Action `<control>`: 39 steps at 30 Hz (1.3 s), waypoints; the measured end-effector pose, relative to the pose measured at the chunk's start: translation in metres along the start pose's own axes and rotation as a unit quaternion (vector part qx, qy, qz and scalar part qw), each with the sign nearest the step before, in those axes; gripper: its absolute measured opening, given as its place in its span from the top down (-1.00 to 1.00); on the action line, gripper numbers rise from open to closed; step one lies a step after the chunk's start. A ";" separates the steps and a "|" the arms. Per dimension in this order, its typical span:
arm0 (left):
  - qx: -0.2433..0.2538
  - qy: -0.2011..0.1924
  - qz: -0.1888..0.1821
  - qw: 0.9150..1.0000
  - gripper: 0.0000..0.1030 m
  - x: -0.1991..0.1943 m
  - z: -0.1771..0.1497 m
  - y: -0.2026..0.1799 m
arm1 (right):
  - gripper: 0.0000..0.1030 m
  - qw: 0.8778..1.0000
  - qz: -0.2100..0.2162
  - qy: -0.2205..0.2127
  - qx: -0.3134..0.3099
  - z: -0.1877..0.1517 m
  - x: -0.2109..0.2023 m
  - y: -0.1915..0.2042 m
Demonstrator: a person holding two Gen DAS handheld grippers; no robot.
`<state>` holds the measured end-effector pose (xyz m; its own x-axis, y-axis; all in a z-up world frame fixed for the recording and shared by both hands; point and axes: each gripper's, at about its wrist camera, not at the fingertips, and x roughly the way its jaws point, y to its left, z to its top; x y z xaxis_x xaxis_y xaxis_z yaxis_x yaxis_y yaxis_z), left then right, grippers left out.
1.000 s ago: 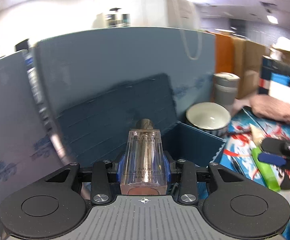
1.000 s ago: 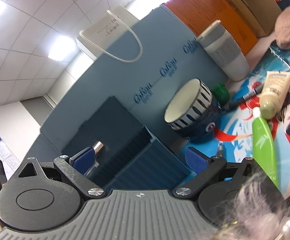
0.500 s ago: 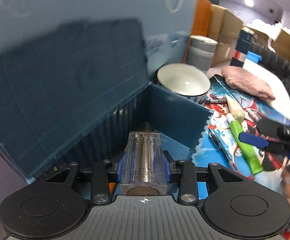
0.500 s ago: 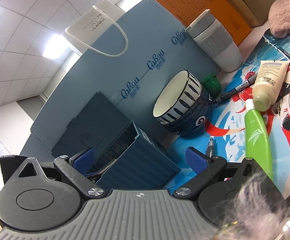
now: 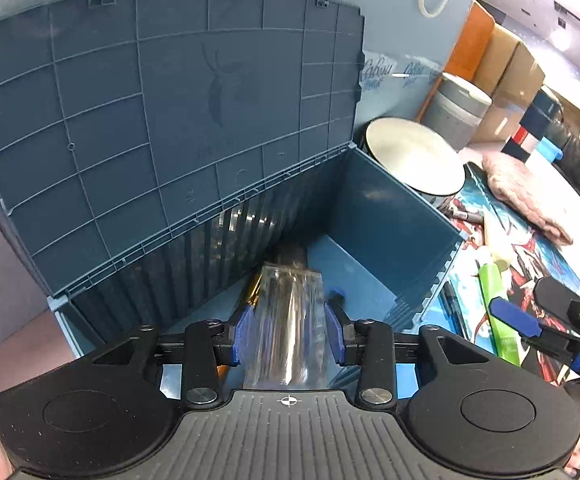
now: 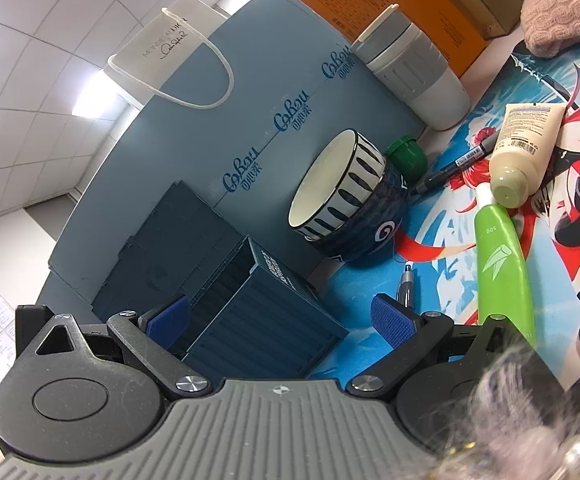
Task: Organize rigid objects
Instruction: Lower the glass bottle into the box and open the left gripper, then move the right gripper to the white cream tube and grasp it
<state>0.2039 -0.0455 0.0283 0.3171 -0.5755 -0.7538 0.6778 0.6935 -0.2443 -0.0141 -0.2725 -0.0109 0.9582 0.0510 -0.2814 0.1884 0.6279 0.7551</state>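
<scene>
Left claw (image 5: 290, 322): we see it clamped on a clear glass perfume bottle (image 5: 288, 332), held inside the open blue storage box (image 5: 389, 216) with raised lid (image 5: 162, 112). Right claw (image 6: 280, 318): fingers apart, empty, beside the box above the tabletop (image 6: 441, 256).

place: office or storeroom | cues: tiled drop ceiling (image 6: 30, 80) with panel light (image 6: 96, 100), stacked cardboard boxes (image 5: 505, 80), cluttered table (image 6: 441, 264)
</scene>
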 end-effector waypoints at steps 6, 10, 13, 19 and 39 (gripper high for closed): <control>-0.029 -0.040 -0.022 0.999 -0.02 -0.025 -0.006 0.001 | -0.89 1.000 -0.004 0.003 0.005 0.000 0.000 -0.002; -0.038 -0.078 -0.013 0.996 -0.25 -0.044 -0.010 -0.005 | -0.89 1.000 -0.006 0.003 0.004 0.000 -0.001 -0.002; -0.036 -0.099 -0.008 0.994 -0.29 -0.055 -0.014 -0.011 | -0.89 1.000 -0.007 0.003 0.001 -0.001 -0.001 -0.001; -0.036 -0.125 0.020 0.991 -0.30 -0.078 -0.026 -0.027 | -0.89 1.000 -0.012 0.001 -0.006 -0.002 -0.005 -0.001; 0.210 -0.204 0.274 0.916 -0.81 -0.128 -0.075 -0.141 | -0.89 0.998 -0.018 -0.026 -0.047 0.004 -0.042 0.013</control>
<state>0.0185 -0.0372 0.1134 0.8495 -0.3645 -0.3815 0.5111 0.7478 0.4237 -0.0516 -0.2693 0.0129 0.9615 -0.0106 -0.2745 0.2035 0.6984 0.6862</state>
